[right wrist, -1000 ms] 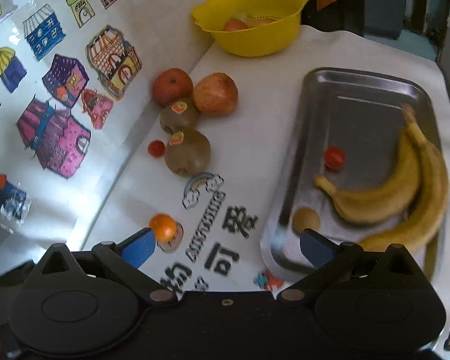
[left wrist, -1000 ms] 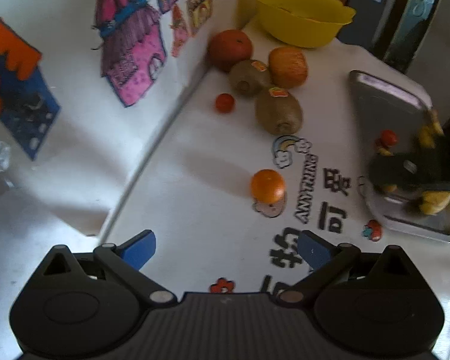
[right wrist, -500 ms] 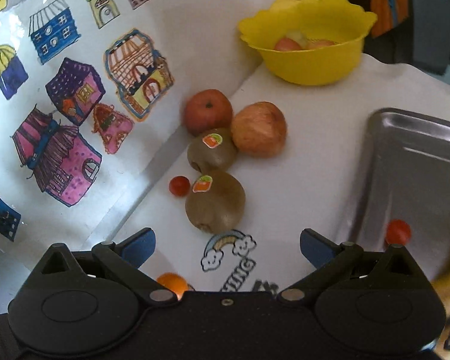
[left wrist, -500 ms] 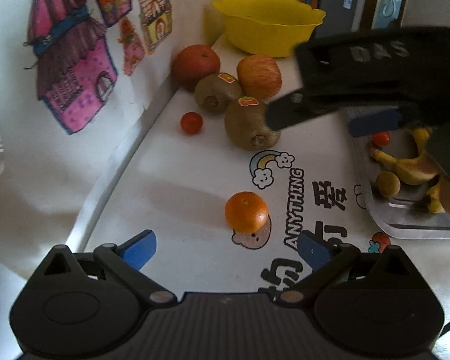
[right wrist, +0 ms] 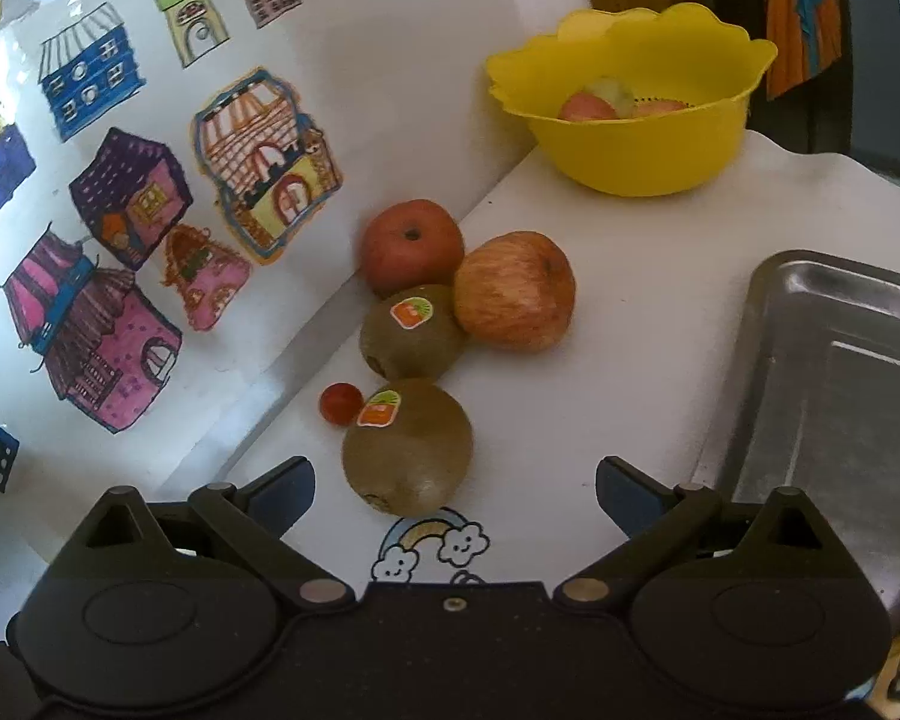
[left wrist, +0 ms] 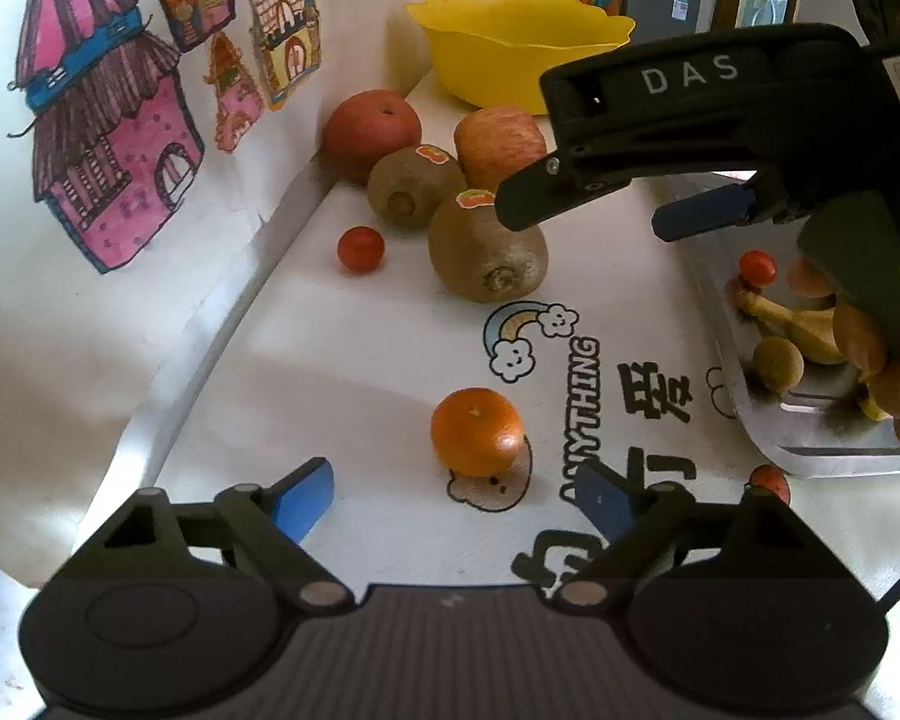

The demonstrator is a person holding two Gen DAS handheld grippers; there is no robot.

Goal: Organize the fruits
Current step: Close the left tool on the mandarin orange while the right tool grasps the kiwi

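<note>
My right gripper point(right wrist: 456, 483) is open and empty, low over the table, with the near kiwi point(right wrist: 407, 445) lying between its fingertips. Behind that kiwi lie a cherry tomato point(right wrist: 341, 402), a second kiwi point(right wrist: 411, 331) and two apples point(right wrist: 514, 290) point(right wrist: 412, 245). My left gripper point(left wrist: 453, 495) is open and empty, just short of a small orange point(left wrist: 477, 430). In the left wrist view the right gripper point(left wrist: 594, 213) hangs over the near kiwi point(left wrist: 487, 252). The metal tray point(left wrist: 810, 450) holds bananas point(left wrist: 798, 324), a cherry tomato point(left wrist: 757, 267) and a small brown fruit point(left wrist: 777, 363).
A yellow bowl point(right wrist: 642, 150) with fruit inside stands at the back of the table. A wall with house drawings point(right wrist: 150, 210) runs close along the left. The tray point(right wrist: 834, 372) lies to the right of my right gripper. The white tablecloth point(left wrist: 588, 372) carries printed cartoons.
My right gripper has moved from the tray side leftward and forward to the near kiwi. My left gripper has edged closer to the small orange. Both stayed open.
</note>
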